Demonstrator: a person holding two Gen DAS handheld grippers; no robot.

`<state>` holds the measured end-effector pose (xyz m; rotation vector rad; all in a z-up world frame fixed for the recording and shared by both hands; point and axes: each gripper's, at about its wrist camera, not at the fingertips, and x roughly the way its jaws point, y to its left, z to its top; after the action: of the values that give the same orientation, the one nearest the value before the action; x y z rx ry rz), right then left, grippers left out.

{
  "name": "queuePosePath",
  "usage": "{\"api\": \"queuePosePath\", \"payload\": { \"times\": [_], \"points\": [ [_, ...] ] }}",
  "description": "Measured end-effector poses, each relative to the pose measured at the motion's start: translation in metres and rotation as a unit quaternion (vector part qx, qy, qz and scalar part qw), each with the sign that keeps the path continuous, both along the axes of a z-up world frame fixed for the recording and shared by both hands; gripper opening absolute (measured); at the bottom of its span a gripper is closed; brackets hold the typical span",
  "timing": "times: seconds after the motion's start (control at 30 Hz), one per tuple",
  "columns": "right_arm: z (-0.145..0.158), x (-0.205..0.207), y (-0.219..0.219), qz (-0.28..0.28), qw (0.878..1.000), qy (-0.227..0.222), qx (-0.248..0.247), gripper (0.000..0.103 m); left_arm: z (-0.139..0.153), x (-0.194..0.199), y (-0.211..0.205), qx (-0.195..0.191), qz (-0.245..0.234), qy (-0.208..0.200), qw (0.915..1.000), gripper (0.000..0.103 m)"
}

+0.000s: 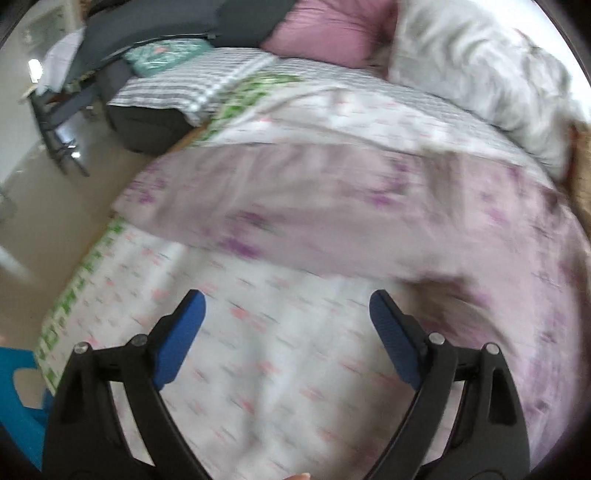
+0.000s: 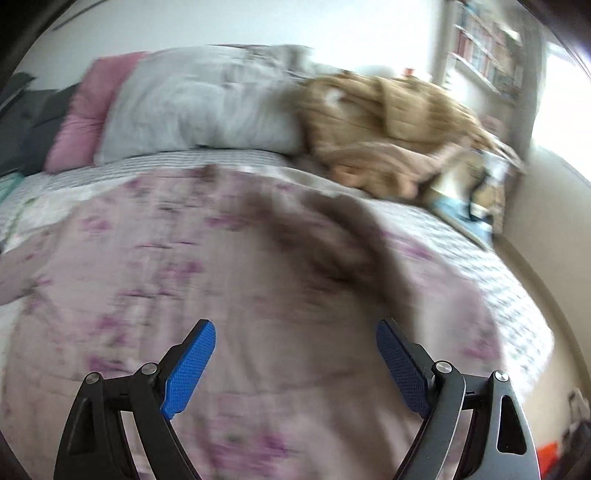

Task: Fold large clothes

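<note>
Left gripper (image 1: pixel 287 304): blue-padded jaws spread wide, nothing between them, above the white pink-flecked bedsheet (image 1: pixel 258 350). Right gripper (image 2: pixel 295 334): jaws wide, empty. The pale lilac floral-print garment (image 2: pixel 221 258) lies spread flat on the bed, directly beyond both grippers.

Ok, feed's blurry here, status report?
Left gripper open, empty. Right gripper open, empty. Pink floral garment spread on bed. Tan jacket heaped near pillows, clear.

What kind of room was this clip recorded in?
Most likely a home bedroom. A bed with a patterned sheet fills both views, with a pink pillow and a grey one at its far end, and a bookshelf stands against the wall by a bright window.
</note>
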<state>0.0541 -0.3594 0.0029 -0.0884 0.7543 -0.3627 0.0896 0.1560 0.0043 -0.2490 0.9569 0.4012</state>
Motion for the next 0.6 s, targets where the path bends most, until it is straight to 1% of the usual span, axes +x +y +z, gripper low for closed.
{"api": "queuePosePath", "payload": {
  "times": [0.03,0.07,0.13,0.2,0.27,0.3,0.37,0.4,0.47,0.53,0.6],
  "points": [
    [-0.002,-0.003,-0.013,-0.017,1.0,0.007,-0.008,0.09,0.004,0.0,-0.011,-0.007,-0.006,-0.004,0.9999,0.09],
    [-0.005,-0.006,-0.027,-0.035,0.999,0.017,-0.015,0.09,0.011,-0.007,-0.03,-0.024,-0.018,-0.016,0.9994,0.09],
    [-0.018,-0.008,-0.051,-0.059,0.997,0.047,-0.023,0.089,0.015,-0.013,-0.062,-0.056,-0.032,-0.029,0.9975,0.09],
    [-0.029,-0.005,-0.067,-0.07,0.994,0.074,-0.031,0.083,0.014,-0.016,-0.092,-0.097,-0.054,-0.034,0.9932,0.09],
    [-0.046,0.002,-0.084,-0.082,0.99,0.111,-0.042,0.063,0.01,-0.017,-0.124,-0.126,-0.079,-0.034,0.9883,0.09],
    [-0.055,0.004,-0.093,-0.084,0.987,0.129,-0.038,0.056,0.007,-0.017,-0.137,-0.135,-0.09,-0.034,0.9862,0.09],
    [-0.063,0.003,-0.107,-0.072,0.986,0.146,-0.027,0.019,0.001,-0.016,-0.16,-0.145,-0.105,-0.038,0.983,0.09],
    [-0.061,0.002,-0.113,-0.06,0.987,0.148,-0.019,0.012,-0.003,-0.014,-0.17,-0.148,-0.111,-0.038,0.9819,0.09],
    [-0.049,0.001,-0.12,-0.043,0.988,0.146,-0.027,0.008,-0.008,-0.009,-0.186,-0.157,-0.122,-0.035,0.9793,0.09],
    [-0.03,0.002,-0.129,-0.039,0.987,0.142,-0.072,0.008,-0.009,-0.004,-0.193,-0.163,-0.128,-0.036,0.9777,0.09],
    [-0.004,0.009,-0.145,-0.05,0.981,0.132,-0.133,0.007,-0.007,0.003,-0.203,-0.157,-0.137,-0.047,0.9769,0.09]
  ]
}}
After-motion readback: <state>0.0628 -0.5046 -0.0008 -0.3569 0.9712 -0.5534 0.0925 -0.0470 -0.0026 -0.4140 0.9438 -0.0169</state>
